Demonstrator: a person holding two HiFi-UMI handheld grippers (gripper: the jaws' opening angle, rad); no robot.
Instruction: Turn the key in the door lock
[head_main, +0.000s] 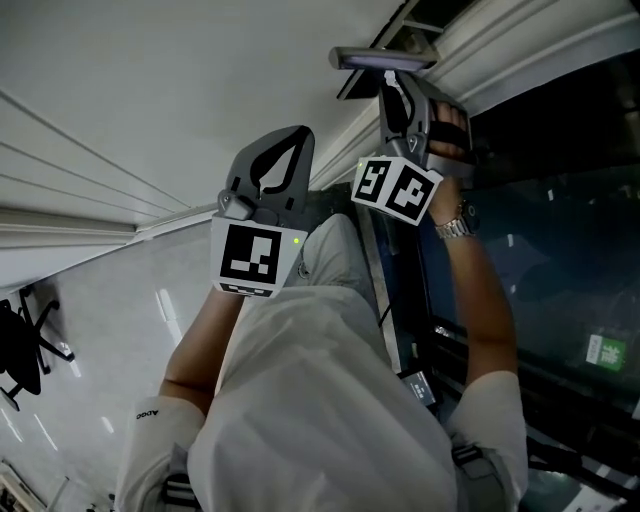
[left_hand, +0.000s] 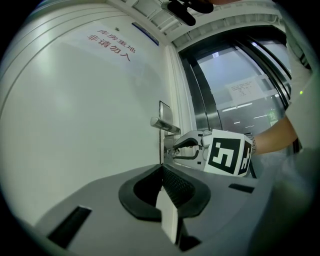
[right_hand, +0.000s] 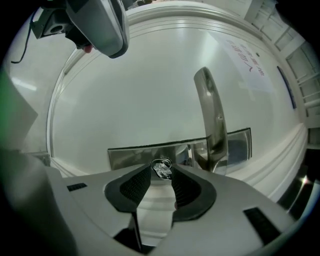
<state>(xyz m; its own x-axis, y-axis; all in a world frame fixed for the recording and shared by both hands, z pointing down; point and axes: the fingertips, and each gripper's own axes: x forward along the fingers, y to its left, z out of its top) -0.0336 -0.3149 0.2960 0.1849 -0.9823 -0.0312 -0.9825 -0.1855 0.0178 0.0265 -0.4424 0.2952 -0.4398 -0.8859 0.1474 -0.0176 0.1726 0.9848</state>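
Mid key-turn step, just beside door handle (right_hand: 212, 115): right gripper (right_hand: 161, 168) fingers spread wide around key (right_hand: 162, 171), unclamped; left gripper (left_hand: 161, 169) fingers shut, empty. Next probably: pinch key, roll wrist.

We see the door (right_hand: 150, 90) as smooth white paint with a soft sheen. Its handle (right_hand: 212, 115) is satin metal, and the lock plate (right_hand: 132, 156) behind it is polished metal, bright as a mirror. The key (right_hand: 161, 168) is shiny bare metal. The left gripper (left_hand: 161, 169) and the right gripper (right_hand: 162, 175) have matt grey plastic shells. The pads (right_hand: 132, 187) inside their jaws are black, finely ribbed and look rubbery. The marker cube (left_hand: 227, 154) is matt white with printed black squares. Right of the door, the glass (head_main: 560, 220) is dark and glossy. The wristwatch (head_main: 455, 228) has a metal bracelet, and the shirt (head_main: 310, 400) is pale matt cloth. The floor (head_main: 140, 300) is glossy and streaked with lamp reflections.
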